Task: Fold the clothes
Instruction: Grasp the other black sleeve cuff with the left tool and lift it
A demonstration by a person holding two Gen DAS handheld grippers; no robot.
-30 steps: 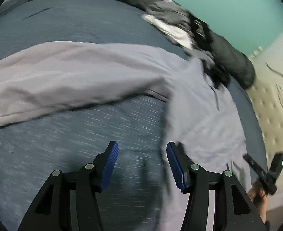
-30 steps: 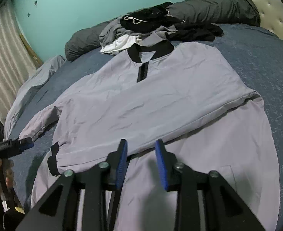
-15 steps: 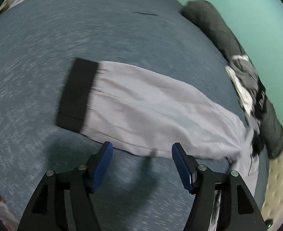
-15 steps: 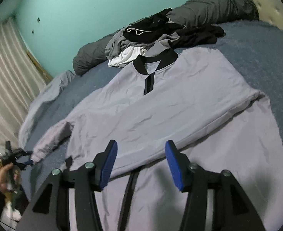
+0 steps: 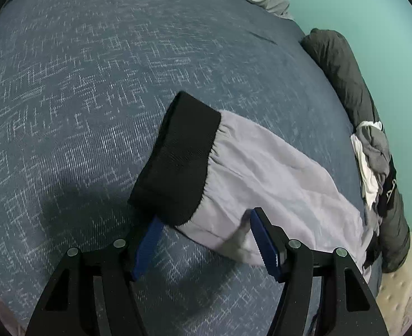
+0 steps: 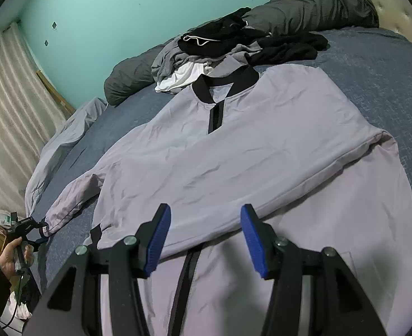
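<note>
A light grey jacket (image 6: pixel 250 151) with a black collar (image 6: pixel 225 84) lies spread front-up on the blue bedspread (image 5: pixel 94 84), its right sleeve folded across the chest. Its left sleeve (image 5: pixel 276 184) stretches out over the bedspread and ends in a black ribbed cuff (image 5: pixel 178 162).

The left gripper (image 5: pixel 206 240) sits low at that cuff, jaws spread wide apart; one blue pad (image 5: pixel 147 246) is tucked just under the cuff's edge, the other beside the sleeve's grey fabric. Nothing is pinched between them.

The right gripper (image 6: pixel 203 240) hovers above the jacket's lower front, near the black zipper strip (image 6: pixel 186 274), jaws open and empty.

Beyond the collar, a pile of black, grey and white clothes (image 6: pixel 220 47) rests against a dark grey bolster (image 6: pixel 318 8) along the teal wall (image 6: pixel 136 5).
</note>
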